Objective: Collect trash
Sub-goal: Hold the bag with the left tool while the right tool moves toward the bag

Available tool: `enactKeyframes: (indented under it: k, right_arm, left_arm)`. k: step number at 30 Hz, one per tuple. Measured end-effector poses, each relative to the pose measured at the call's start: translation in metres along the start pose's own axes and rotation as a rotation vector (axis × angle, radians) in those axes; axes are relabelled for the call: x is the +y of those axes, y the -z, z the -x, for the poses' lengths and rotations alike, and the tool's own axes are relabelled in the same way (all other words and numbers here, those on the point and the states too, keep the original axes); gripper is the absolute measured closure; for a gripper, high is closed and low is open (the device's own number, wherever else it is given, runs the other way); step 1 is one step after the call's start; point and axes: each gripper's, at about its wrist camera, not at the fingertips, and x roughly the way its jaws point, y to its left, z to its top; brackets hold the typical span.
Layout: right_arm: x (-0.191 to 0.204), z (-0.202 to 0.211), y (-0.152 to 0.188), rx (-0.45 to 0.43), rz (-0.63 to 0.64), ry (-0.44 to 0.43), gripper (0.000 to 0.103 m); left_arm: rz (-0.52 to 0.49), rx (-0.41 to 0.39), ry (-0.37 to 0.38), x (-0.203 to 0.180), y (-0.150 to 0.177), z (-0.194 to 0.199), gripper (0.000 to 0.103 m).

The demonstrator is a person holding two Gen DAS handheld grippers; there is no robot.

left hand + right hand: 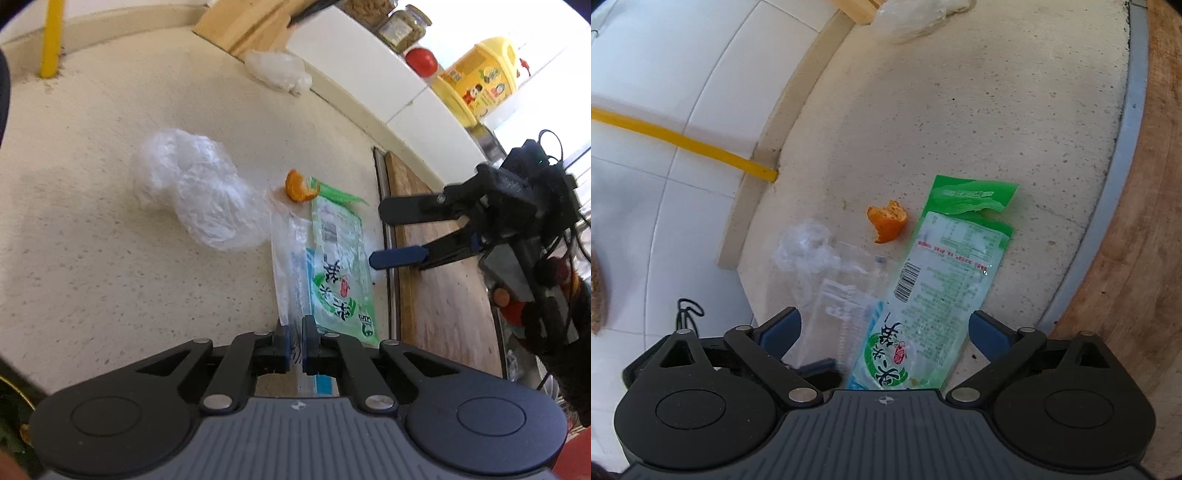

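On the speckled cream worktop (92, 258), near its metal-edged border: a group of trash items. Item one, a green and white snack wrapper (938, 291), flat, printed with a barcode, fine text and large characters, its top strip torn partly away; it lies lengthwise just beside the wooden board (439, 280). Item two, a clear plastic wrapper (842, 295) with faint white print and a blue end, lying alongside the green one and partly under its edge. Item three, a piece of orange peel (887, 223), curled, pith side showing, just beyond the tops of both wrappers. Item four, a crumpled clear plastic bag (195, 195), puffed up, touching the clear wrapper's far end. A second crumpled bag (280, 70) sits well apart by the wall, near a yellow pipe (51, 37). Left hand-held gripper (294, 341): fingers drawn close together on the near end of the clear plastic wrapper, apparently pinching it, though the contact is hard to make out. Right hand-held gripper (884, 328): fingers spread wide, hovering over the lower end of the green wrapper, holding nothing.
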Motion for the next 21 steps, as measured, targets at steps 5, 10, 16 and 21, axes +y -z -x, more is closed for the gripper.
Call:
enactKeyframes:
  k: [5,10,16,21]
  right_arm:
    - [0.0,-0.002,-0.004,-0.019,-0.026,-0.045,0.004]
    - [-0.004,0.0,-0.007,-0.035,-0.05,-0.068,0.005]
    - [-0.003,0.005,-0.012,-0.05,-0.02,-0.045,0.005]
    - [0.01,0.001,-0.007,-0.01,0.007,-0.108,0.005]
  left_arm:
    - [-0.008,0.024,0.057,0.0,-0.012,-0.015,0.096]
    - [-0.027,0.007,0.043,-0.002,-0.008,-0.007,0.096]
    - [-0.015,-0.044,0.076,0.001,-0.012,0.015,0.099]
    - [0.041,-0.066,0.095,0.012,-0.011,0.029,0.099]
